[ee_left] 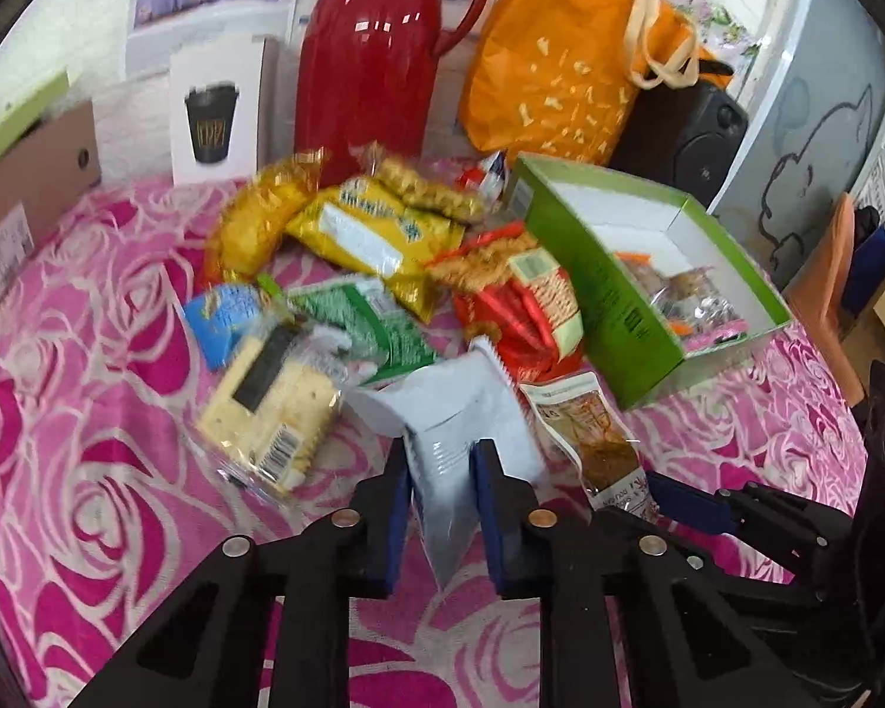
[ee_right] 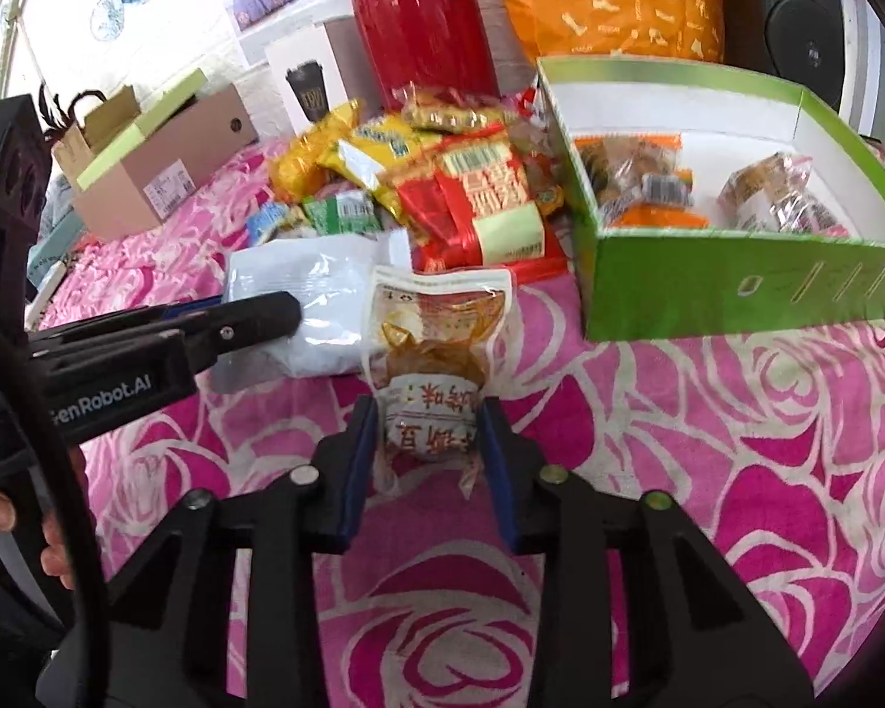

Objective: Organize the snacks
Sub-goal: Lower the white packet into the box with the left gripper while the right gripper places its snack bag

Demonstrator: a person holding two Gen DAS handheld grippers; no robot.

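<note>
A pile of snack packets (ee_left: 377, 248) lies on the pink rose cloth, also in the right wrist view (ee_right: 442, 177). My left gripper (ee_left: 441, 466) is shut on a white-grey pouch (ee_left: 460, 413), seen from the side in the right wrist view (ee_right: 307, 301). My right gripper (ee_right: 429, 419) is shut on a clear packet of brown tofu snack (ee_right: 436, 342), which also shows in the left wrist view (ee_left: 596, 430). The green box (ee_right: 737, 289) with a white inside holds several wrapped snacks and stands right of the pile, also in the left wrist view (ee_left: 607, 295).
A red thermos jug (ee_left: 366, 59), an orange bag (ee_left: 560, 59), a black speaker (ee_left: 690, 135), a white cup carton (ee_left: 212, 112) and a brown cardboard box (ee_left: 23, 200) stand along the back. A crackers packet (ee_left: 265, 407) lies left of the pouch.
</note>
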